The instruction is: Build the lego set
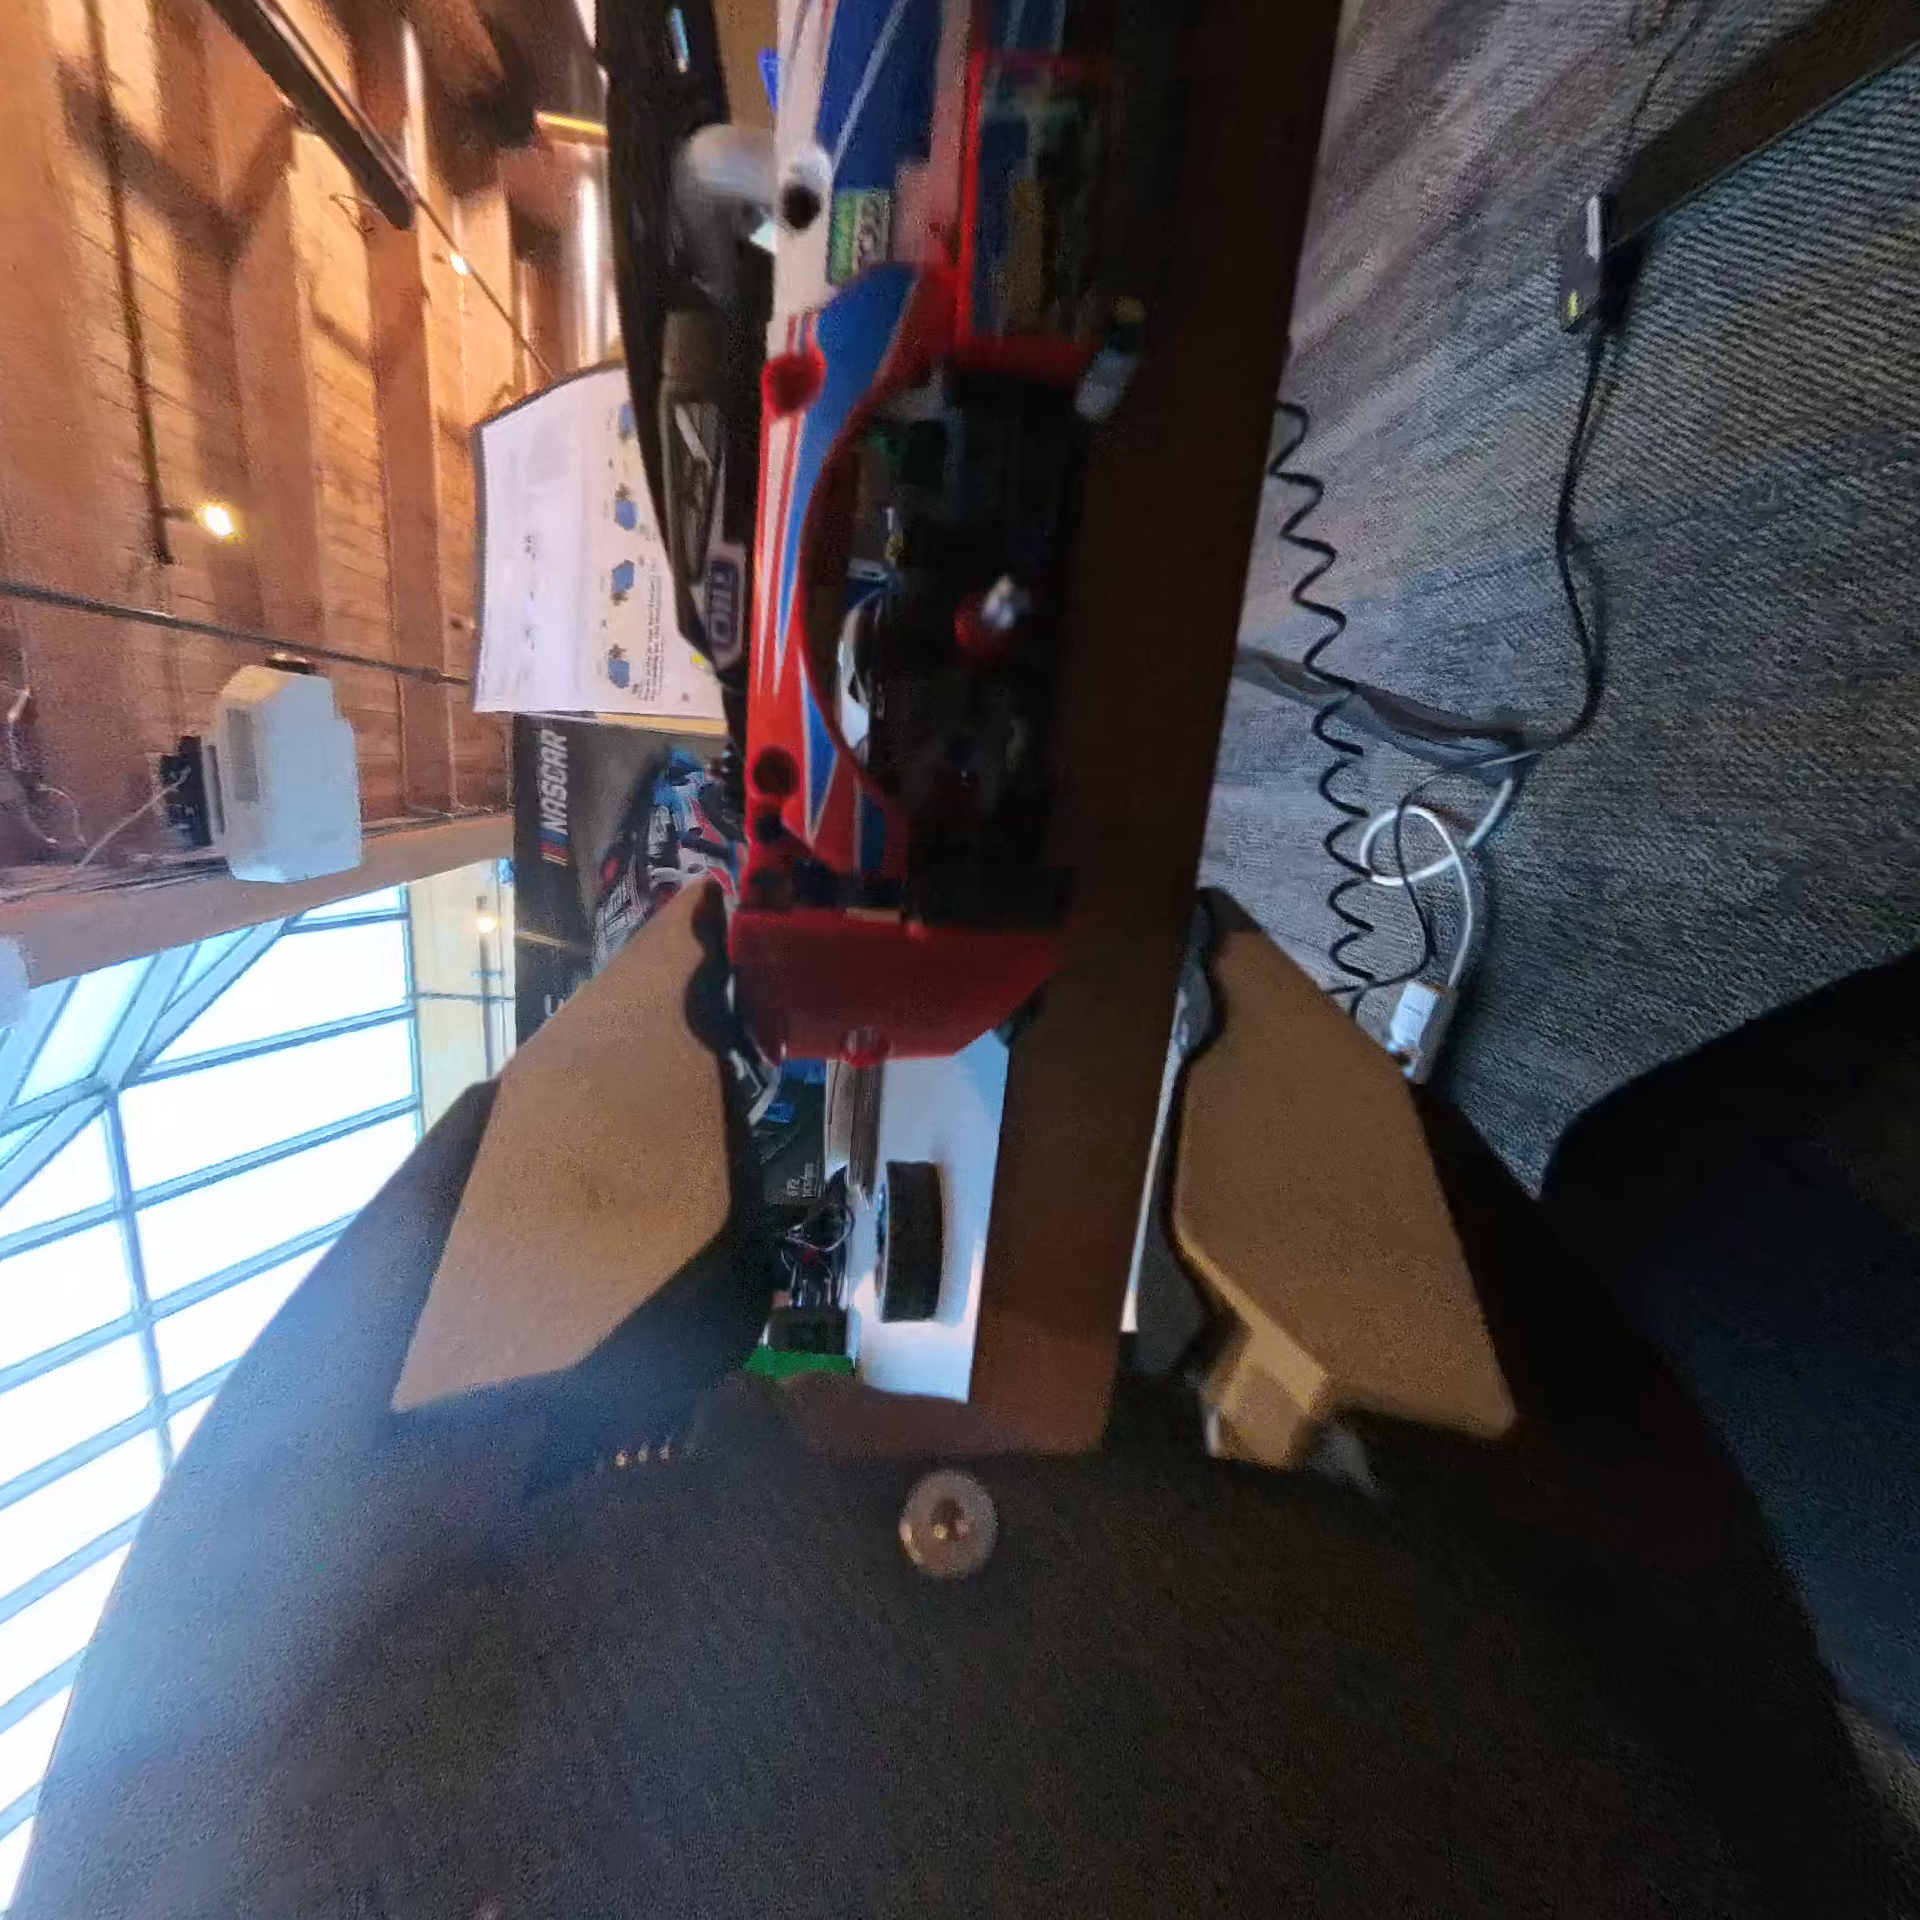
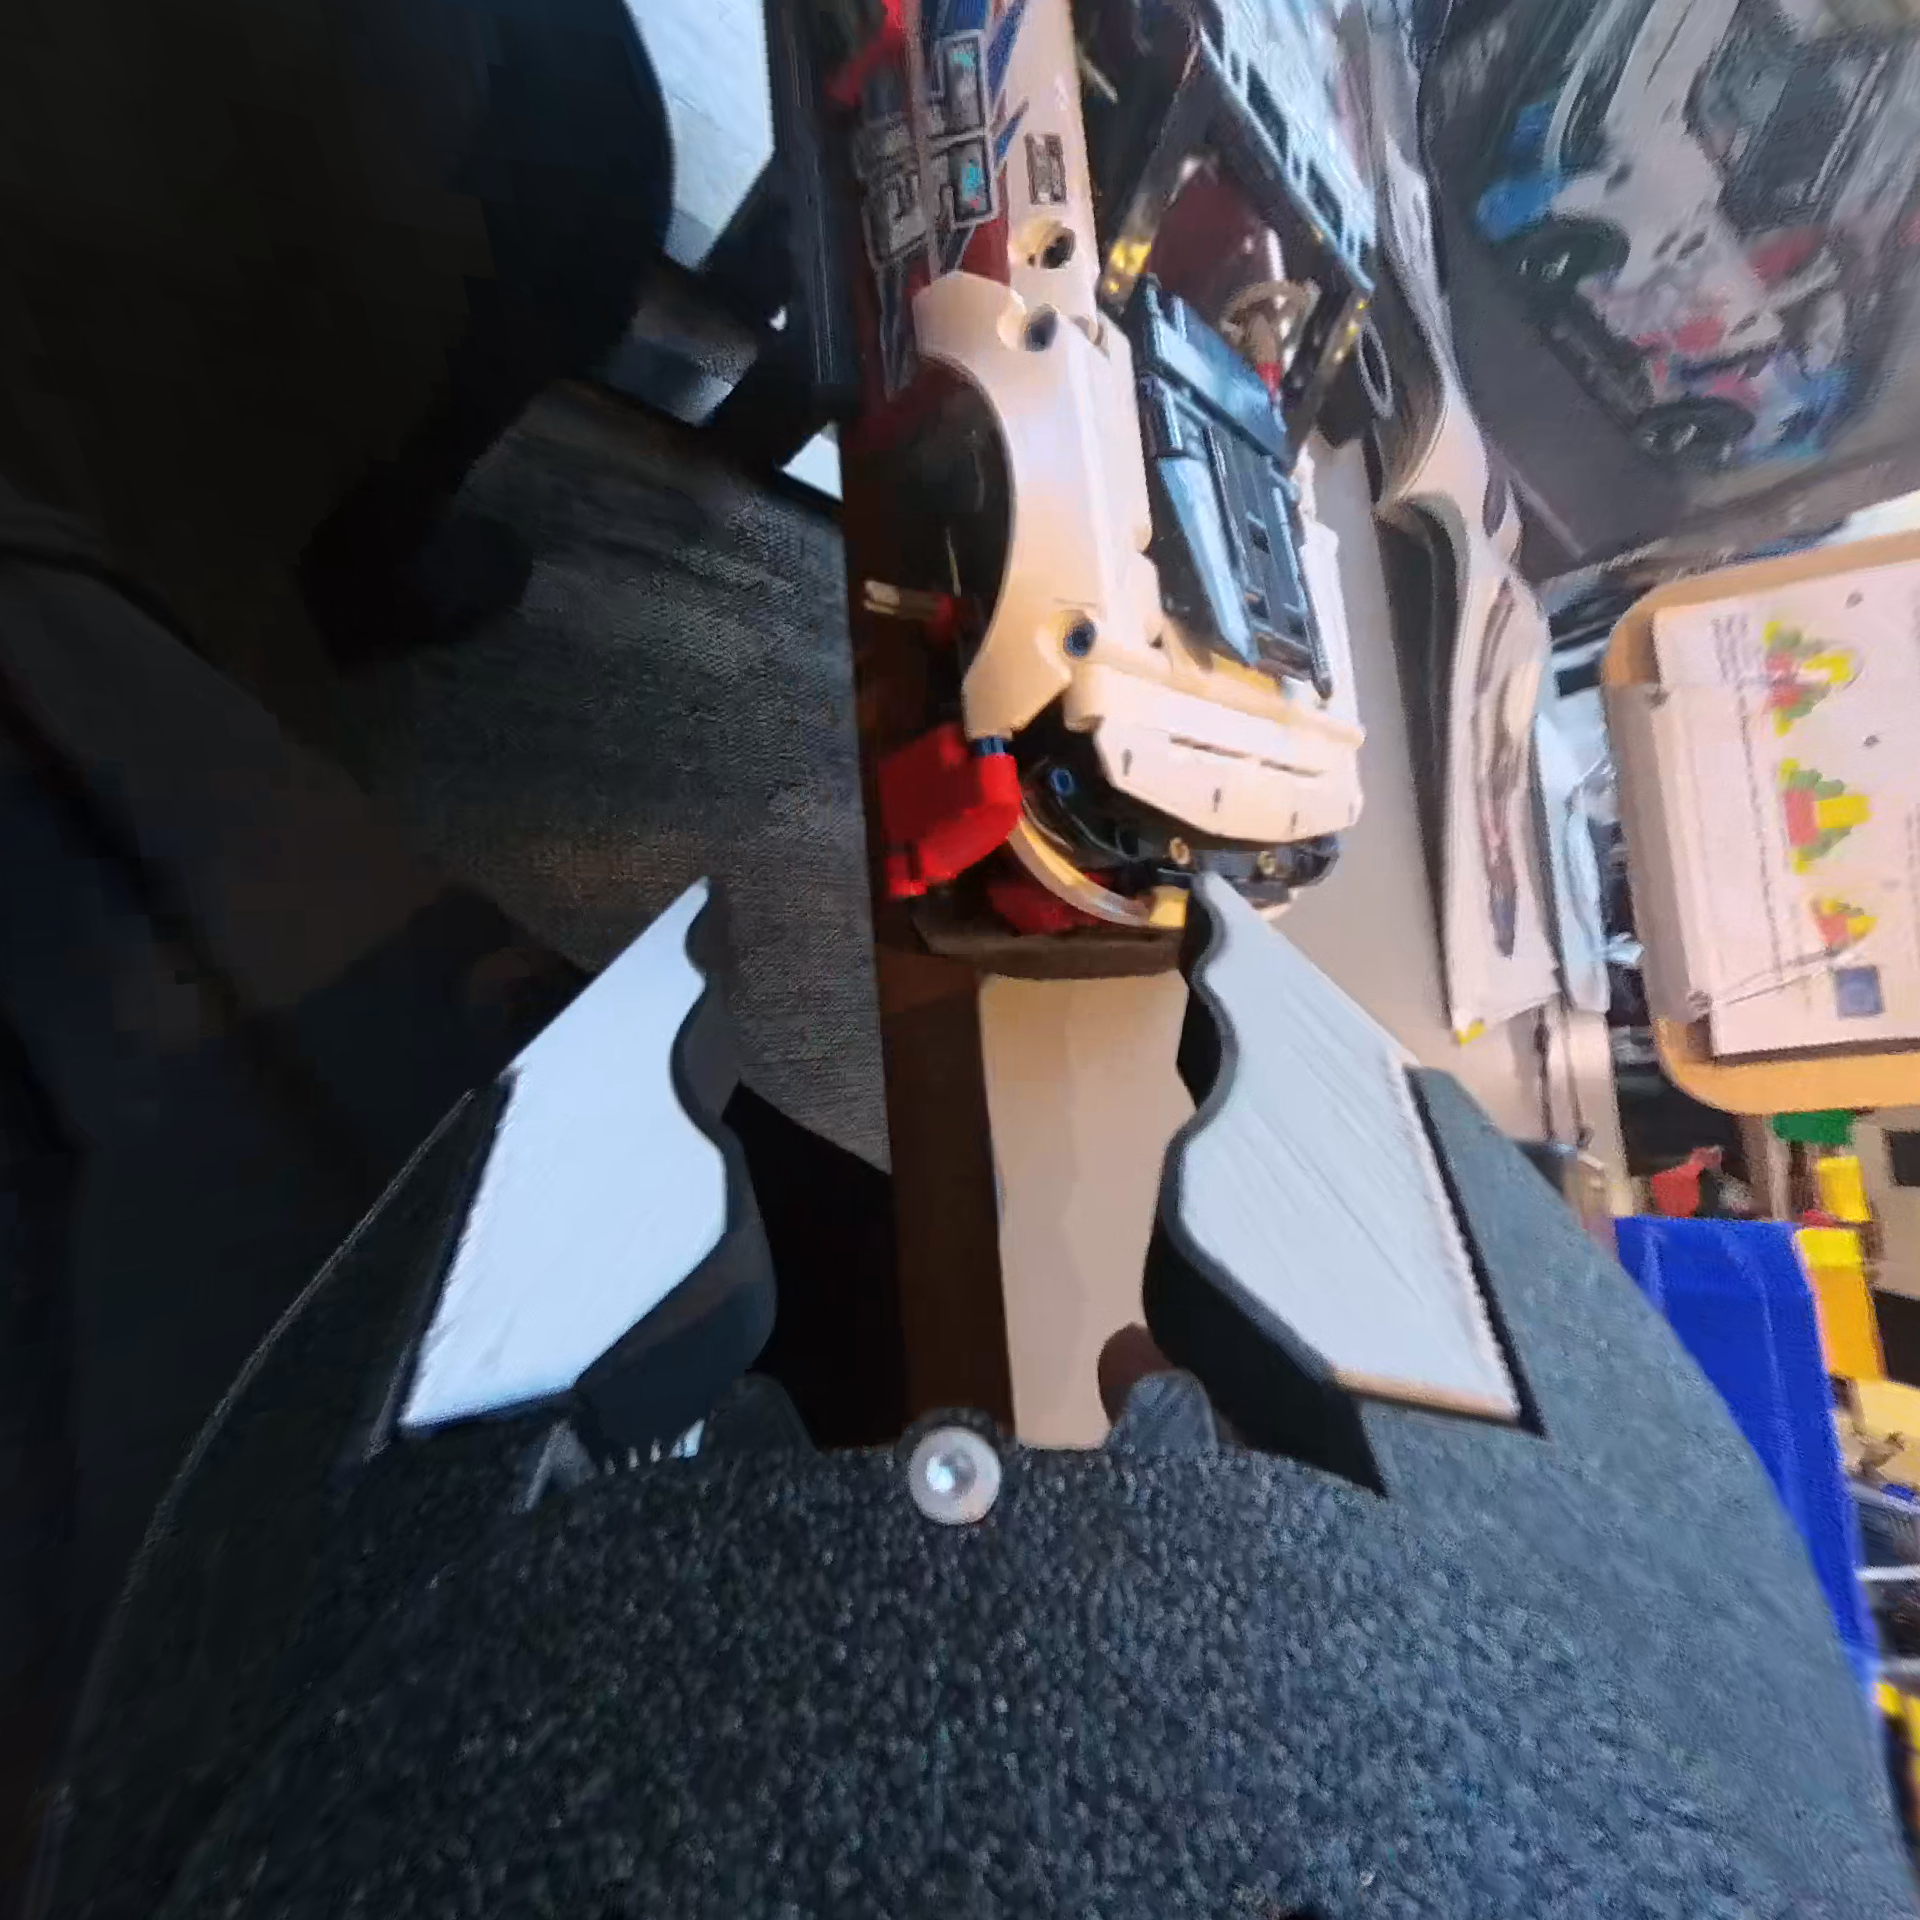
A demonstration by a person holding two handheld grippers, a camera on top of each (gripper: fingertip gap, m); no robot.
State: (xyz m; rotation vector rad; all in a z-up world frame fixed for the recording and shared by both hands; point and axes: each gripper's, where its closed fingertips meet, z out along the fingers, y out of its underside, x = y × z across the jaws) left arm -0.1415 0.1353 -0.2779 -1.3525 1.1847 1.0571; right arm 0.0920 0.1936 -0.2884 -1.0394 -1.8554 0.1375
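The Lego car lies along the brown table edge, and both views are turned sideways. In the left wrist view its red and blue end sits between my tan fingers. My left gripper is open; its left fingertip touches the car's red bumper and the other finger hangs past the table edge. In the right wrist view the car's white end with red parts lies just ahead. My right gripper is open and straddles the table edge; its right fingertip is at the white bumper.
A loose black wheel lies on a white sheet near my left gripper. The instruction booklet and set box stand behind the car. A coiled cable hangs over grey carpet. A blue bin and another instruction sheet are at the right. The tips of one gripper are about 25 centimeters away from the tips of the other.
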